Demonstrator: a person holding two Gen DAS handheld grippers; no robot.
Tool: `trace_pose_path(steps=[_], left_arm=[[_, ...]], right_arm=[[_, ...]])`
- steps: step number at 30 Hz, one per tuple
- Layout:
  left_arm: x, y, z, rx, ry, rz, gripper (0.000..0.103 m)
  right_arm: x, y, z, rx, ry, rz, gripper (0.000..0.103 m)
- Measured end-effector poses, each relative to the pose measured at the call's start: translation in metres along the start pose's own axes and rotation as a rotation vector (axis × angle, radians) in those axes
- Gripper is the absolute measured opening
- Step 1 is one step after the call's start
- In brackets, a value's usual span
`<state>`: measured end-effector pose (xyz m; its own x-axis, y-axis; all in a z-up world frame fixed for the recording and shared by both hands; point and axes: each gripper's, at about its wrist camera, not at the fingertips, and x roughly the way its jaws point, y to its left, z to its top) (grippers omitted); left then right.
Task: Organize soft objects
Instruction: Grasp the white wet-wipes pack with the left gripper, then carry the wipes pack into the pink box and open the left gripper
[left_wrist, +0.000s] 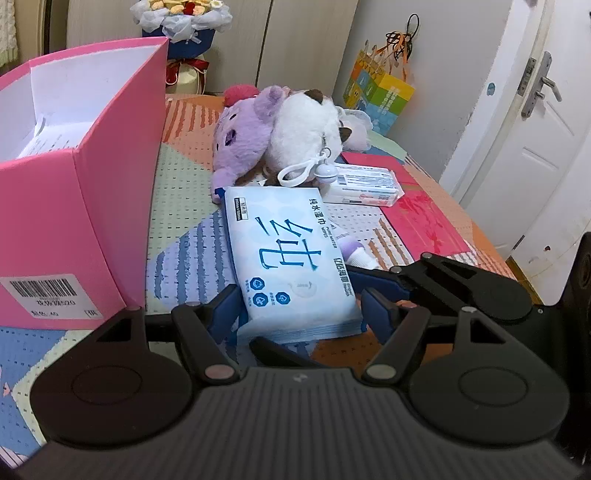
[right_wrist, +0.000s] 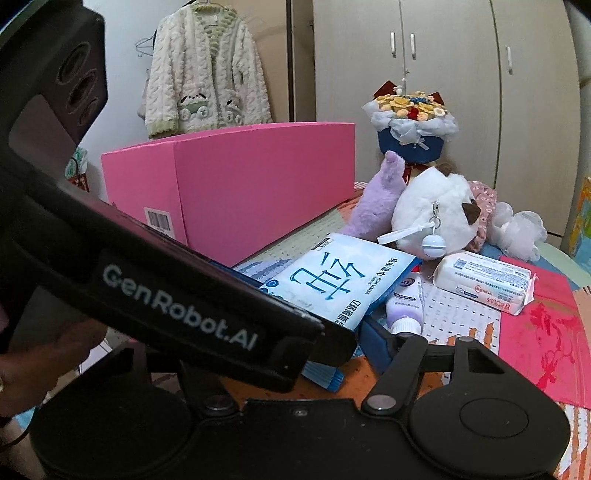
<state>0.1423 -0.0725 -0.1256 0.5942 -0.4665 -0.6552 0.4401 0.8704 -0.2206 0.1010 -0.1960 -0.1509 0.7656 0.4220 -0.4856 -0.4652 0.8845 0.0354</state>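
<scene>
A light blue wet wipes pack (left_wrist: 291, 258) (right_wrist: 332, 280) lies on the patterned mat. My left gripper (left_wrist: 301, 314) straddles its near end, with both blue pads against the pack's sides. My right gripper (right_wrist: 306, 350) reaches the same end from the right. Its right finger (right_wrist: 373, 332) sits at the pack's edge, and its left finger is hidden behind the left gripper's body. Behind the pack lie a purple plush (left_wrist: 243, 136), a white plush (left_wrist: 306, 133) with a keychain, a white tissue pack (left_wrist: 364, 184) and a purple lotion tube (right_wrist: 404, 302).
An open pink box (left_wrist: 92, 155) (right_wrist: 236, 188) stands to the left of the pack. Red paper (left_wrist: 421, 221) lies on the right. A bouquet (right_wrist: 413, 125), a colourful gift bag (left_wrist: 380, 96) and a white door (left_wrist: 535, 147) are behind. A hand (right_wrist: 37, 369) holds the left gripper.
</scene>
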Motion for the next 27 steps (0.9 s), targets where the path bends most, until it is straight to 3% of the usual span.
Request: trace_pose_path(steps=[5, 13, 20, 27], left_arm=[[-0.009, -0.005, -0.005, 0.006, -0.006, 0.0, 0.067], [-0.033, -0.012, -0.007, 0.032, 0.01, -0.017, 0.066], [-0.067, -0.012, -0.006, 0.039, 0.047, -0.026, 0.067], [-0.116, -0.008, -0.011, 0.034, 0.053, -0.054, 0.066]], right_arm=[[-0.004, 0.008, -0.004, 0.01, -0.032, -0.023, 0.064], [-0.023, 0.015, -0.002, 0.057, -0.052, -0.021, 0.063], [-0.042, 0.032, 0.01, 0.078, -0.019, 0.002, 0.063], [-0.066, 0.066, 0.026, 0.003, -0.003, 0.001, 0.061]])
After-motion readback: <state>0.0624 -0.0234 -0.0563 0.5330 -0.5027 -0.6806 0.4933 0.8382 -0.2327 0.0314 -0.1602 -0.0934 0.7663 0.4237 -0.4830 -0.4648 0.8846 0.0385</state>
